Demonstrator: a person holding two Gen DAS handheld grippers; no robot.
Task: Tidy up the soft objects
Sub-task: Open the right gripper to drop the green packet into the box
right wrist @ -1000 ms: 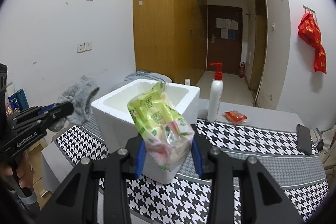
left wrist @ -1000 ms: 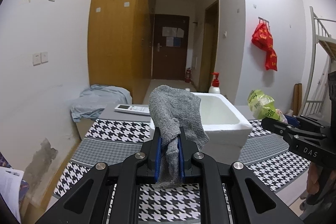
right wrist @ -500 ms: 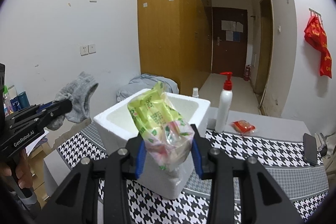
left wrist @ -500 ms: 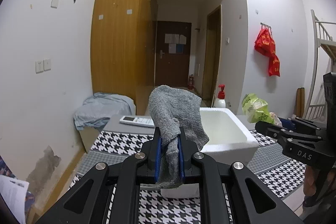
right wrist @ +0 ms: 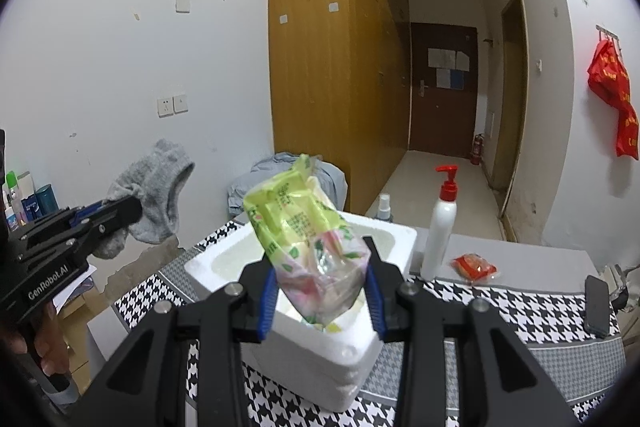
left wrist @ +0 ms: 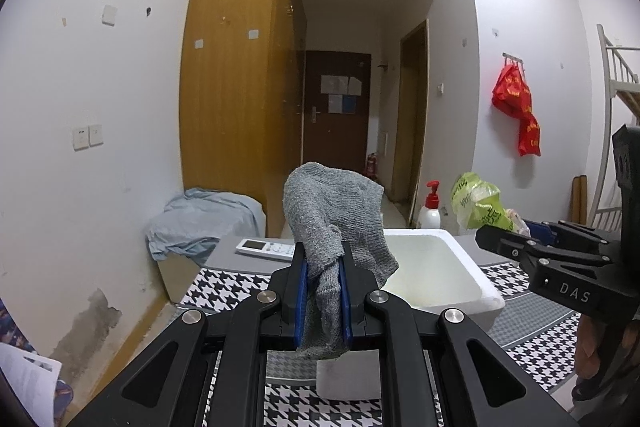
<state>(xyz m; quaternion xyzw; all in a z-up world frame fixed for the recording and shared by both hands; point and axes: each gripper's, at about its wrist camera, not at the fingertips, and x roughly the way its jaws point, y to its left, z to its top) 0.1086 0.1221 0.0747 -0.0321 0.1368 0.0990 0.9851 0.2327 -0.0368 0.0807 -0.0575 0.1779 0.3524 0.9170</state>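
My left gripper [left wrist: 322,267] is shut on a grey knitted sock [left wrist: 336,211] and holds it in the air above the near-left side of a white foam box [left wrist: 476,267]. The sock also shows in the right wrist view [right wrist: 156,187]. My right gripper [right wrist: 320,291] is shut on a green and pink plastic pack of tissues [right wrist: 308,239], held just above the open foam box [right wrist: 400,235]. The pack also shows in the left wrist view [left wrist: 478,203], at the box's far right.
The box stands on a houndstooth tablecloth [right wrist: 500,311]. A white pump bottle [right wrist: 440,227], a red sachet [right wrist: 474,265] and a dark phone [right wrist: 596,303] lie right of the box. A white remote [left wrist: 266,247] lies behind it. A blue cloth heap [left wrist: 200,219] sits by the wardrobe.
Both grippers have risen and tilted, so the foam box sits lower in both views. The tissue pack is now closer over the box opening. Both grips are unchanged.
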